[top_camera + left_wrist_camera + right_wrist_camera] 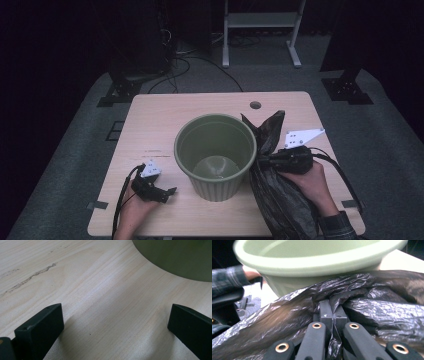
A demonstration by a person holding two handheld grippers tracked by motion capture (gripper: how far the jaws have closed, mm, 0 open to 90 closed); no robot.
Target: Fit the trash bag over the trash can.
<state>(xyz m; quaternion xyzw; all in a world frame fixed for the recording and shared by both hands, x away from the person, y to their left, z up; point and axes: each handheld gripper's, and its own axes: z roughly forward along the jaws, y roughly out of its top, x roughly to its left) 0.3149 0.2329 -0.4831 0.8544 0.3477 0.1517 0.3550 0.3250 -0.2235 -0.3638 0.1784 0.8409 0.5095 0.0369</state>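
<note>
Pale wooden worktop (165, 120) under me, a round hole (255, 105) near its far edge, a dark scuff (152, 150) on its left part. Beyond it, grey carpet (390, 135), tangled cables (182, 62), a white frame (260, 30).

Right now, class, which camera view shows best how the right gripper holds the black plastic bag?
The right gripper view: its jaws stand shut on a fold of the black plastic bag, close up at the right gripper. The high view shows the whole bag beside the green bucket, but the grip itself is small. The left gripper view looks at table and bucket.
</note>
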